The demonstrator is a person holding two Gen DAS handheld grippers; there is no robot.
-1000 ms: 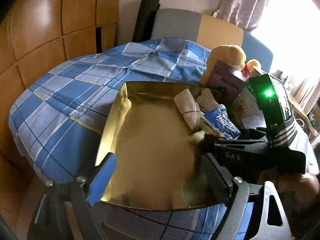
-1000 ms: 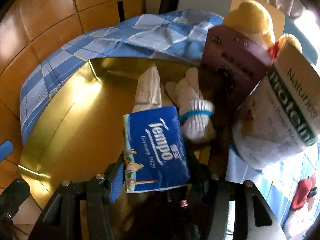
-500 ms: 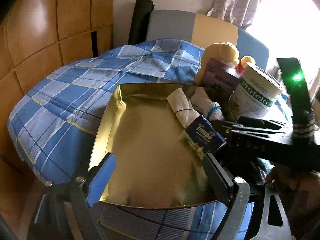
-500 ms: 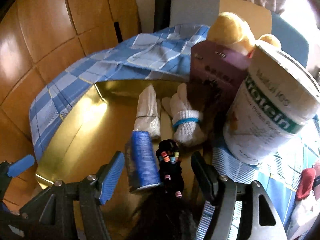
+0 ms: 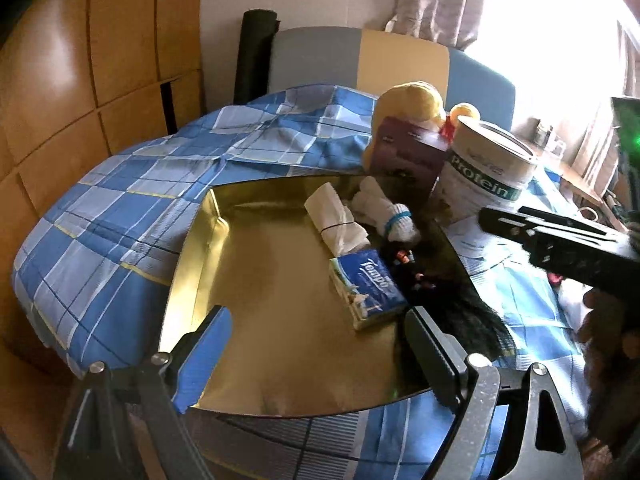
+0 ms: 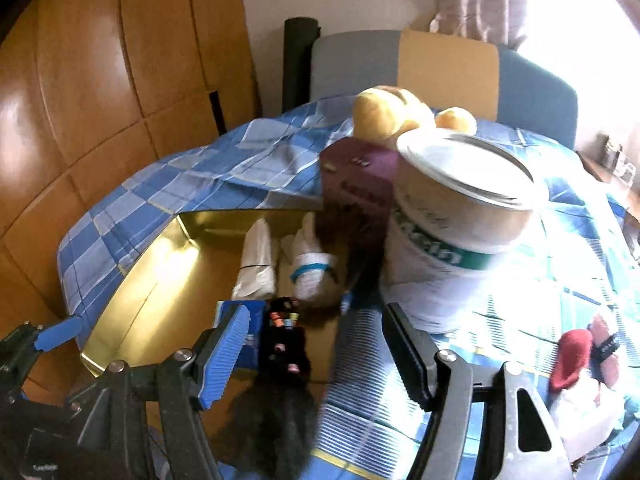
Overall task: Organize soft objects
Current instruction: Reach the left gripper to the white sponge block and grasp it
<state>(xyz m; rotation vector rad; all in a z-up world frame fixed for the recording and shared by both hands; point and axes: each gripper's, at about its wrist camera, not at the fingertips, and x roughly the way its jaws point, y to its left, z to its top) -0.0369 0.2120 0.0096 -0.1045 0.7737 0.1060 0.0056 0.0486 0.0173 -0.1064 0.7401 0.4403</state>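
Fingers of your right gripper (image 6: 312, 354) are spread, nothing clamped, angled down over the gold tray's (image 5: 256, 280) near edge. Your left gripper (image 5: 320, 354) is wide open too, empty, tilted down at the tray. Tempo tissue pack (image 5: 366, 282) lies in the tray beside the rolled white cloth (image 5: 336, 220), bundled gloves (image 5: 388, 214) and black hair ties (image 6: 282, 344).

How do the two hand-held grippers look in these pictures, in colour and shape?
Both are black frames with silver screws. The left gripper has one blue-padded finger and one black finger. The right gripper has a ribbed blue pad and a black finger; from the side its body is black, with a green light.
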